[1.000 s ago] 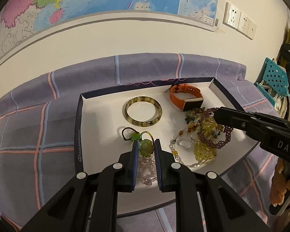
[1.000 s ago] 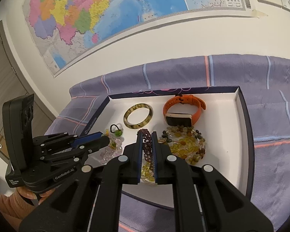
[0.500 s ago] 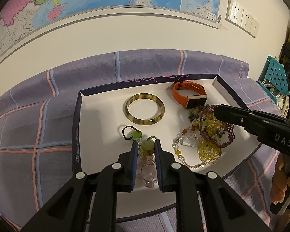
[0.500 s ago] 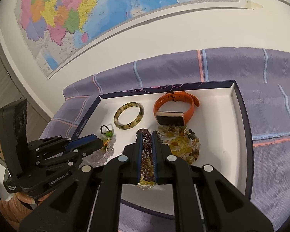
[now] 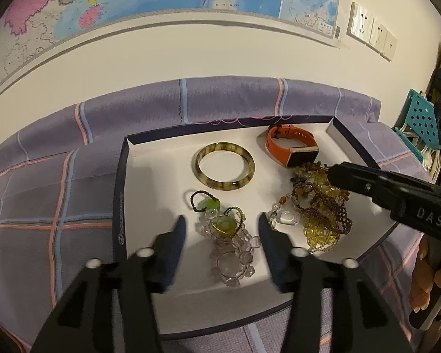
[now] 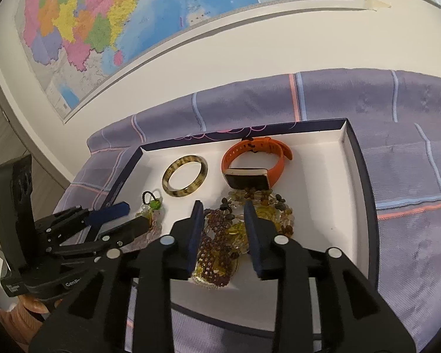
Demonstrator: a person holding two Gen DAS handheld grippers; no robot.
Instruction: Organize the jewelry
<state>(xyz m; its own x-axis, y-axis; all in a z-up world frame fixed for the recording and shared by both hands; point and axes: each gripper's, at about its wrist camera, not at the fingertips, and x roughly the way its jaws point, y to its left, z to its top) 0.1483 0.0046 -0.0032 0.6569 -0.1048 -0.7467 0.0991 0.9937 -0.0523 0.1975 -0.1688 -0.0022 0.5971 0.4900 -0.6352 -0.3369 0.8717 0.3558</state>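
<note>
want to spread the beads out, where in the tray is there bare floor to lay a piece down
Barest is the strip along the tray's right wall, beside the orange watch and yellow-brown bead heap. Another bare patch lies in the far left corner, left of the bangle. It is crowded in the near middle: the clear bead bracelet, the heap, and both opening grippers, left and right.

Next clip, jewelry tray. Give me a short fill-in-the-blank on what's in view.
1. The watch has an ____ strap.
2. The bangle lies on the tray to the ____ of the watch in both views.
3. The left tool has a clear bead bracelet between its ____ jaws.

Missing: orange; left; opening
</note>
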